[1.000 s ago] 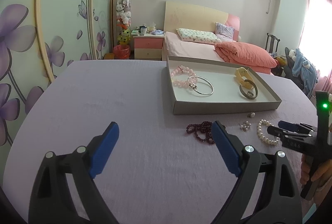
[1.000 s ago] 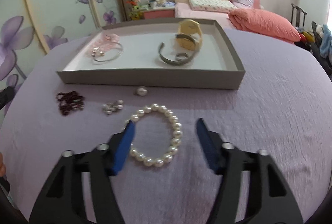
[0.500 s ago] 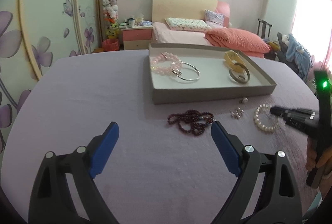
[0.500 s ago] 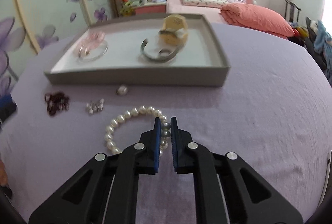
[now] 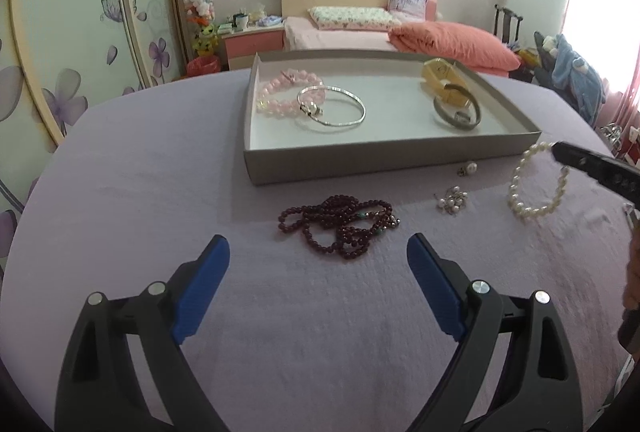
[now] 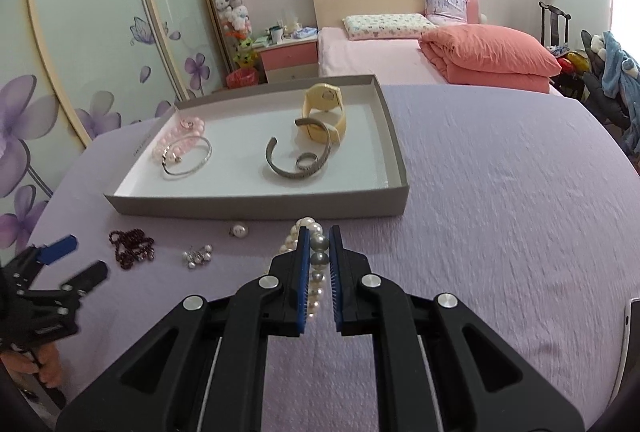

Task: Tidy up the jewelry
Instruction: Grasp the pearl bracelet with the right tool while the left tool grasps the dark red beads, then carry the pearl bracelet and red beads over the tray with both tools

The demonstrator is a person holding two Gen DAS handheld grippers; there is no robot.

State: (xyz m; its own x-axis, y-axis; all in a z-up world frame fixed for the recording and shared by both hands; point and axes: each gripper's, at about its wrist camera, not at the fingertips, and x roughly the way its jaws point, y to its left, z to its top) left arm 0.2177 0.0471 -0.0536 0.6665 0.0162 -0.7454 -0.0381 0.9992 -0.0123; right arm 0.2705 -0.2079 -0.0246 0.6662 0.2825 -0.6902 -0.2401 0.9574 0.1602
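Fingers (image 6: 304,264) round one pearl bracelet (image 6: 316,264)

Right tool (image 6: 319,246): jaws closed, blue pads (image 6: 304,272) pressed against a strand of beads, pointing forward and downward. In the left wrist view its black tip (image 5: 560,152) enters from the right edge. Left tool (image 5: 318,258): jaws spread wide, nothing between the pads, angled downward. A hand (image 6: 44,368), apparently gripping its handle, is only partly visible.
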